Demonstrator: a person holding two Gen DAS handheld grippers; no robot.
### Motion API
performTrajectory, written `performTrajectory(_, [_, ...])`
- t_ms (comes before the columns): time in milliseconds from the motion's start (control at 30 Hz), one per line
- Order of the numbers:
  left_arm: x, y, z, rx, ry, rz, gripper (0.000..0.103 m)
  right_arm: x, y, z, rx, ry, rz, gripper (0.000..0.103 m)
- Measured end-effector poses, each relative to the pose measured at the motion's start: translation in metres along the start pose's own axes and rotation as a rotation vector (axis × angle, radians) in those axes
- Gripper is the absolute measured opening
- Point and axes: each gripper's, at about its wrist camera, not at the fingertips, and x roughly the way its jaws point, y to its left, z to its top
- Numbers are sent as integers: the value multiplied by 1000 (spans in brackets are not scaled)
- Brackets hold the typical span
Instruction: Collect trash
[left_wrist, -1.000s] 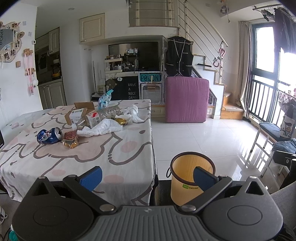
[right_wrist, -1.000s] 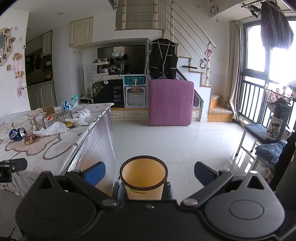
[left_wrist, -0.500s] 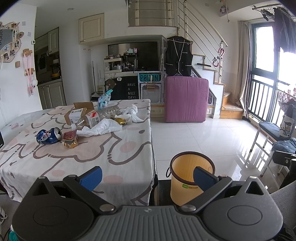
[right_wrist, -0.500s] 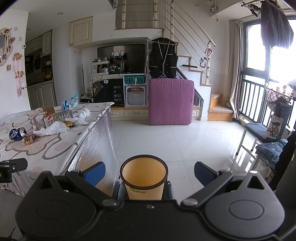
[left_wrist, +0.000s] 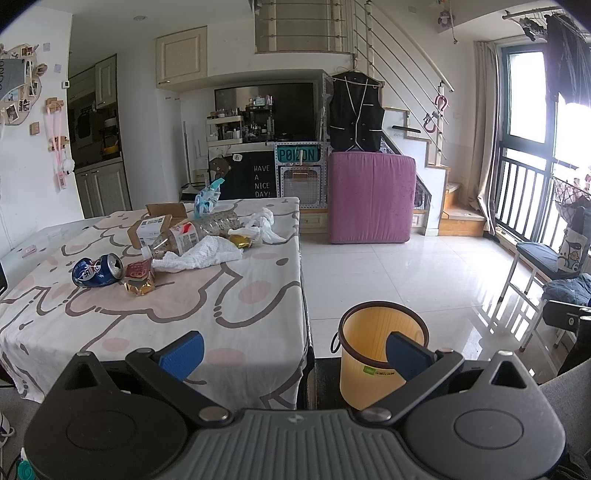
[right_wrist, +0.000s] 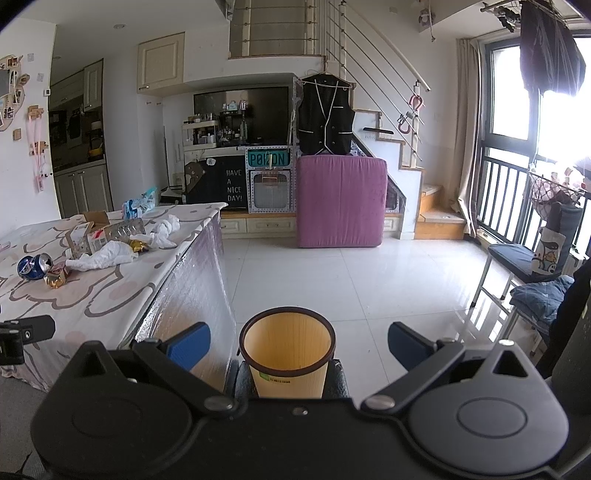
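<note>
Nothing collected — yellow ribbed plastic bin (right_wrist: 287, 354) looks empty; crushed blue can (left_wrist: 96, 270), wrappers, tissues on desk (left_wrist: 221, 295). Both grippers' fingers apart, unloaded.

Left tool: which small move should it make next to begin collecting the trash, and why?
Probably reach the left tool forward and left toward the blue can. Both tools are open and hold nothing, the bin on the floor looks empty, and the can lies apart from the other trash, nearest on the table.
</note>
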Motion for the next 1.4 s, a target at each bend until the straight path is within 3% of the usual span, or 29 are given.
performTrajectory(833, [0, 0, 0, 0, 1, -1, 103, 2, 1, -1, 4, 4, 2, 103])
performTrajectory(933, [8, -21, 3, 6, 2, -3, 103, 5, -7, -6, 8, 7, 3, 103])
performTrajectory(1400, [40, -3, -4, -18, 55, -2, 103, 44, -2, -11, 13, 77, 4, 103])
